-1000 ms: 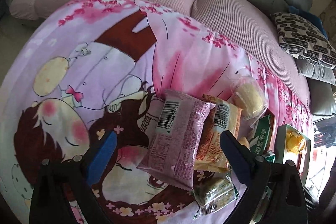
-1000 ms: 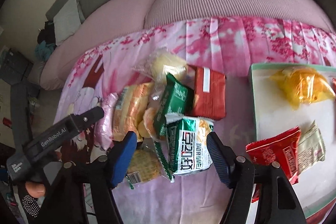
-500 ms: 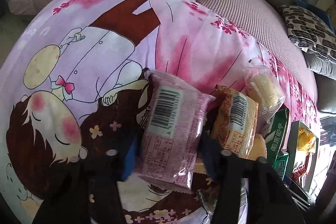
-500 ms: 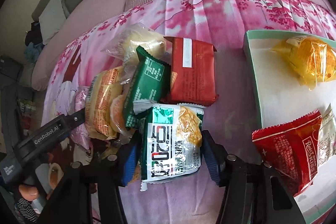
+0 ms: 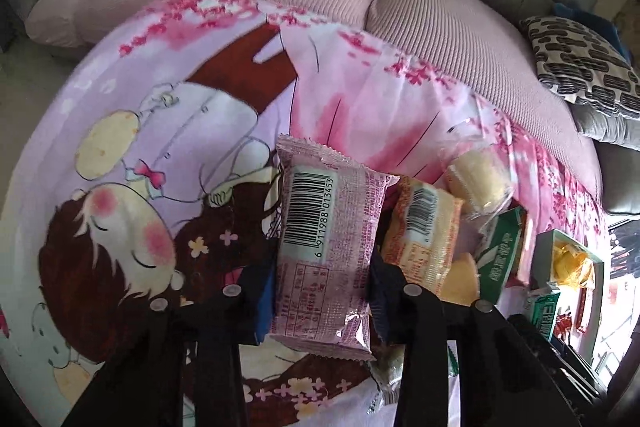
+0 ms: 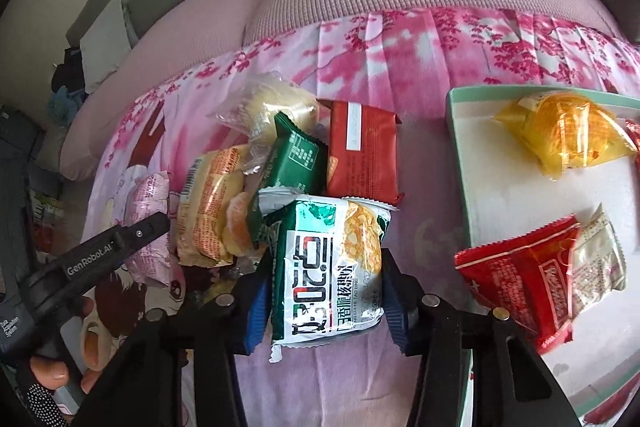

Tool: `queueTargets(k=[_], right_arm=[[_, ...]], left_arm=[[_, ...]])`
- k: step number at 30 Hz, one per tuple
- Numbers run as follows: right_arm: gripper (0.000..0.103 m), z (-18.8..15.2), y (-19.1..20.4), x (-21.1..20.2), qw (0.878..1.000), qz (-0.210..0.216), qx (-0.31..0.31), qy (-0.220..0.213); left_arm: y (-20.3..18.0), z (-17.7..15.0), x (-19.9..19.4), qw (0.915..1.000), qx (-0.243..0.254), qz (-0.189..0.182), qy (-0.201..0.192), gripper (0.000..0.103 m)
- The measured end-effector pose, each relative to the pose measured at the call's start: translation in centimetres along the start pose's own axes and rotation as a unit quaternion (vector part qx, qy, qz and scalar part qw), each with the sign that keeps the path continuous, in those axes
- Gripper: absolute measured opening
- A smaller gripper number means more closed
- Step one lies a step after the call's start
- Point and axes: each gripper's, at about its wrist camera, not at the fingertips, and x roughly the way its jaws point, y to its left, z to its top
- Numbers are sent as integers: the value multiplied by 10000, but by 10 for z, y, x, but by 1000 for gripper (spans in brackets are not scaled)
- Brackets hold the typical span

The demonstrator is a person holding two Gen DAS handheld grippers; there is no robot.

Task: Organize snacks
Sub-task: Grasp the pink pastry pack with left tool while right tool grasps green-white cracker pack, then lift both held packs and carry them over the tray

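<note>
Left view: your left gripper has just closed from wide open; the pads now clamp the pink pack, which looks a bit lifted off the blanket, so pick nr 1 is done.

Right view: your right gripper was also closing; the pads now press the green-white pack, beside the pile. Next, I think, both go to the tray.

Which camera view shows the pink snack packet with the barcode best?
The left wrist view: the pink snack packet fills its middle, barcode up, clamped in the left gripper. In the right wrist view only part of it shows, at the left edge of the pile, behind the left gripper's body.
</note>
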Motion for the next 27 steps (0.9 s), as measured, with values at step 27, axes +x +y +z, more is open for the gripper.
queueTargets(k=[27], right_arm=[[51,-19,-145,-120,9772,-980,1578,-1033]], left_arm=[[-155,-54,-51,9769,1711,-1271,-121,40]])
